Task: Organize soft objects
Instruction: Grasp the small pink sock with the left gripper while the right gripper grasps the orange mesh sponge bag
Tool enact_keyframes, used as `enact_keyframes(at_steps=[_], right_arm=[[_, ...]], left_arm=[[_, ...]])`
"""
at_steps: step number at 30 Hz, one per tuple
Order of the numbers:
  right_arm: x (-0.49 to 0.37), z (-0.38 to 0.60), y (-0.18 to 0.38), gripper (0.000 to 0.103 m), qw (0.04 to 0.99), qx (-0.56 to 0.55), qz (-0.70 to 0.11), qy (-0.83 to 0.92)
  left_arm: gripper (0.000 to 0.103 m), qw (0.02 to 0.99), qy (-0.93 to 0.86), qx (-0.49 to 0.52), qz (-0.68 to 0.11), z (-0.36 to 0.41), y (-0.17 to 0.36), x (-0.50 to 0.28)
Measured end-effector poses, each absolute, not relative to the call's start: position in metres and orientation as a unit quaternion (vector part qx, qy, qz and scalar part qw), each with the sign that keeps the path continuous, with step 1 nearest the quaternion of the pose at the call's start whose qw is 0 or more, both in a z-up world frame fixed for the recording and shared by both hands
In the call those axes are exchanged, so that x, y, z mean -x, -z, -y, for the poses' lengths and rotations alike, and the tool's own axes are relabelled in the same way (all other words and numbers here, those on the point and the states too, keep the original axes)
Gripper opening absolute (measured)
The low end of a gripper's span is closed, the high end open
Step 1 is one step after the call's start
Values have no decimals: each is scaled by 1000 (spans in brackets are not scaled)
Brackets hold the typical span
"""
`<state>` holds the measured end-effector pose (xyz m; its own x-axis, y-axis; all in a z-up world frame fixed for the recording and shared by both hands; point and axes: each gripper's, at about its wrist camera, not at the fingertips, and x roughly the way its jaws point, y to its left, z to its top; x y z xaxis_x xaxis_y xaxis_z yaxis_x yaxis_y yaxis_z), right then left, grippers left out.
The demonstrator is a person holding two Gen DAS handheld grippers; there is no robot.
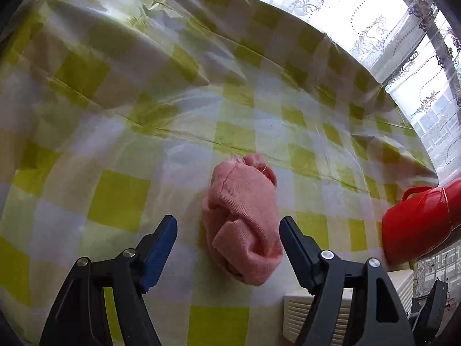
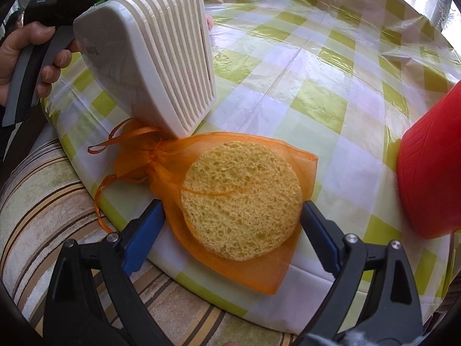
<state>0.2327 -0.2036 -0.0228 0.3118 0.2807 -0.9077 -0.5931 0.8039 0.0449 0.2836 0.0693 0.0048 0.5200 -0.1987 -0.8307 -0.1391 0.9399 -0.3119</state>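
Note:
A crumpled pink sock (image 1: 243, 225) lies on the green-and-white checked tablecloth (image 1: 121, 199). My left gripper (image 1: 227, 225) is open, its fingers on either side of the sock's near end, not closed on it. In the right wrist view a round yellow sponge (image 2: 240, 199) rests on an orange organza drawstring bag (image 2: 259, 271) near the table's front edge. My right gripper (image 2: 232, 216) is open, with the sponge between its fingers.
A white ribbed plastic basket (image 2: 149, 54) stands behind the bag; it also shows in the left wrist view (image 1: 340, 314). A red container (image 2: 432, 167) stands at the right, also in the left wrist view (image 1: 417, 222). A striped seat (image 2: 43, 201) lies below the table edge.

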Motion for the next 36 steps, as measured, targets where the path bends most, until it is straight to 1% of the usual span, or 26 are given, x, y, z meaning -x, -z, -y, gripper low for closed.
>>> enact_keyframes(at_steps=[5,6,7,8,9,10,11,13,15,18,26,36], right_arm=[[-238,203,25,95,797,155,-514,-277],[-238,203,26,95,797,157,-513,-277],[-239,203,26,95,797,160,-512,-277],[-240,202,27,95,798,162,-511,-276],[-240,202,28,95,798,164,-510,-275],[-239,202,29,95,799,167,-508,-274],[-239,201,29,95,800,169,-507,-273],[-238,202,29,95,802,167,-506,-272],[-237,204,28,94,805,164,-503,-269],[-238,208,26,84,811,155,-499,-262],[-234,217,18,84,824,139,-491,-246],[-227,238,1,84,848,117,-472,-209]], left_arm=[[74,847,28,163,-505,-62,13,-304],[71,848,34,161,-504,-60,15,-305],[63,849,39,155,-504,-58,17,-307],[58,848,43,151,-507,-55,19,-308],[49,847,48,150,-508,-54,22,-309],[45,848,49,146,-507,-51,23,-309],[42,852,47,134,-503,-49,23,-309],[34,856,46,125,-499,-47,22,-308],[31,861,37,114,-494,-46,19,-306],[29,869,19,94,-485,-44,14,-304],[28,881,-15,54,-470,-41,0,-297],[28,897,-37,30,-440,-34,-28,-285]])
